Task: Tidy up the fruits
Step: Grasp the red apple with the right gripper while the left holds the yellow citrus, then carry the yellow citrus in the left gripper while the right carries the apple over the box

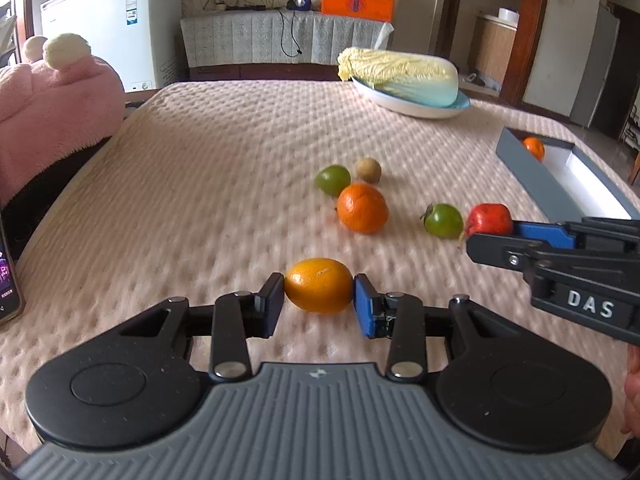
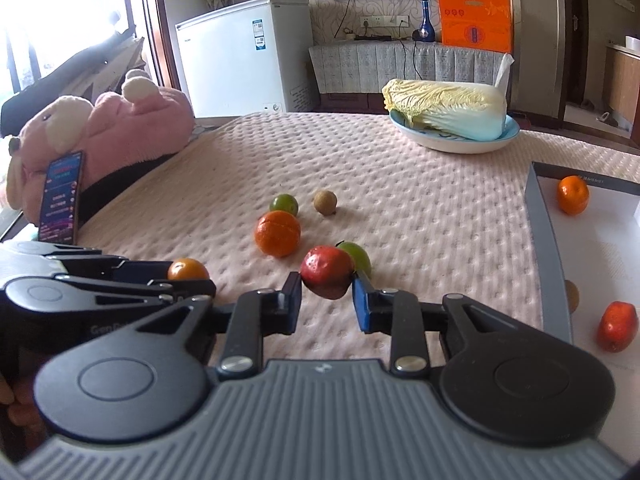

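Note:
My left gripper (image 1: 319, 300) is shut on a yellow-orange citrus fruit (image 1: 319, 285), just above the pink quilted cover. My right gripper (image 2: 326, 298) is shut on a red fruit (image 2: 327, 271); it shows at the right of the left wrist view (image 1: 489, 219). On the cover lie an orange tangerine (image 1: 362, 208), two green fruits (image 1: 332, 179) (image 1: 443, 221) and a small brown fruit (image 1: 368, 169). The grey box (image 2: 548, 248) at the right holds a tangerine (image 2: 573, 194), a red fruit (image 2: 617, 325) and a brown fruit (image 2: 571, 295).
A napa cabbage (image 1: 400, 74) lies on a white plate (image 1: 408, 106) at the far side. A pink plush toy (image 1: 52, 100) and a phone (image 2: 61, 197) sit at the left edge. A white freezer (image 1: 116, 20) stands behind.

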`<state>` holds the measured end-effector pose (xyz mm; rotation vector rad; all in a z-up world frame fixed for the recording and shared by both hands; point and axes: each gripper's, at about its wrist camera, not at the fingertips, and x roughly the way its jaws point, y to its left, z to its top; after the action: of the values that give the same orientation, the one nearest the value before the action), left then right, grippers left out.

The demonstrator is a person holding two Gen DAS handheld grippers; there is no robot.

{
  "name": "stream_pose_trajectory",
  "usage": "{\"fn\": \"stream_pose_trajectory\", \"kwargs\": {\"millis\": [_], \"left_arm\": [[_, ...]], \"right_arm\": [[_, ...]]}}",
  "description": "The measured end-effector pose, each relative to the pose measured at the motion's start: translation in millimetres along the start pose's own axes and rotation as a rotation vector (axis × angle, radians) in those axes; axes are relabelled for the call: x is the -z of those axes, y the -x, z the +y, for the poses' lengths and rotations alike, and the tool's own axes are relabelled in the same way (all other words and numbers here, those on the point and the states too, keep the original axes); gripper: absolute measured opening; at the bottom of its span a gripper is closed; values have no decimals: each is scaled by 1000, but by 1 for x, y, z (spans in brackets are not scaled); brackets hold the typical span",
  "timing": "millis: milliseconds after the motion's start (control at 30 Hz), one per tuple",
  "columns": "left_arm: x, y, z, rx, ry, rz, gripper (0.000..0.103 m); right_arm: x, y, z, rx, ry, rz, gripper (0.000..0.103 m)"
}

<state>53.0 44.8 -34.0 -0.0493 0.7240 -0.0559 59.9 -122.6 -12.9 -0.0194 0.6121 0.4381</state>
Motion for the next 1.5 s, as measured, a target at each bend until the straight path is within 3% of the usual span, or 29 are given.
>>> {"fn": "stream_pose_trajectory", "kwargs": {"millis": [533, 1500], "left_arm": [[-13, 12, -60, 43, -56, -52, 43], [-18, 10, -182, 203, -142, -84, 43]], "right_arm": [[-2, 48, -39, 26, -16, -56, 30], [22, 116, -126, 190, -95, -98, 30]]}}
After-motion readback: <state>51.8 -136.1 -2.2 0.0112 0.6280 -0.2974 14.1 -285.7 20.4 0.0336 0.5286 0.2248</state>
